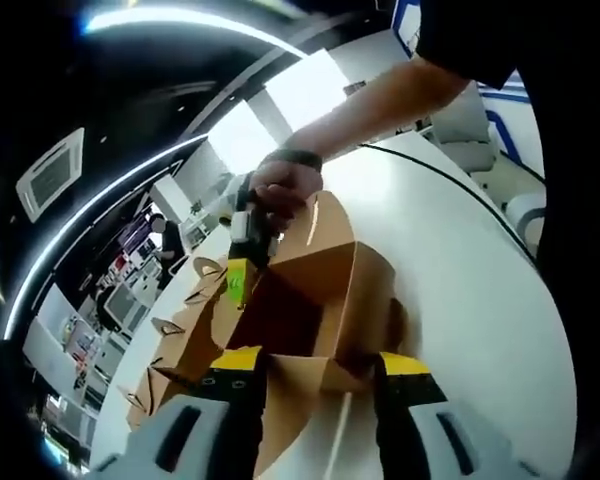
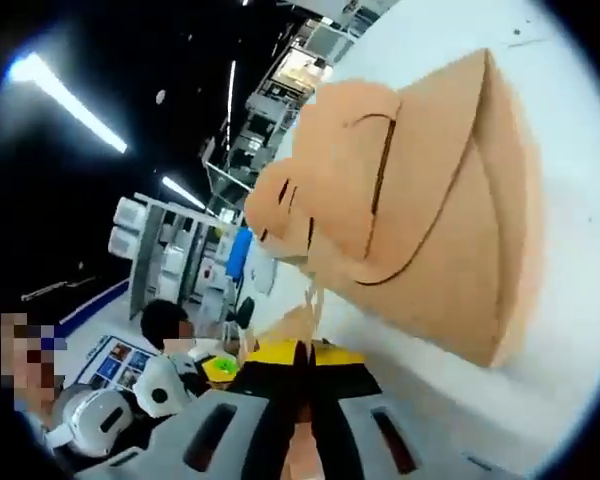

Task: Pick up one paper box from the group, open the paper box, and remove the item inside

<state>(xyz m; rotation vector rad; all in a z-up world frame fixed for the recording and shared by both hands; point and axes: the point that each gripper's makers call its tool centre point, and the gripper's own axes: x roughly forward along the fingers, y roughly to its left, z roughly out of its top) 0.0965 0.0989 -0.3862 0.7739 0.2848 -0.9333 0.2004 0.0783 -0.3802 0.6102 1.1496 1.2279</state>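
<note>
The left gripper [image 1: 320, 368] has its jaws spread either side of the near flap of the open paper box [image 1: 315, 300], which rests on the white tabletop [image 1: 460, 290] close to its curved edge. Beyond, a hand [image 1: 285, 187] brings the right gripper [image 2: 302, 358] down onto the box's far rim, its jaws pressed together on a cardboard flap. More folded boxes [image 1: 175, 335] lie farther along the tabletop.

Matt brown paper box [image 1: 310, 290] — glossy white table [image 1: 460, 270]
</note>
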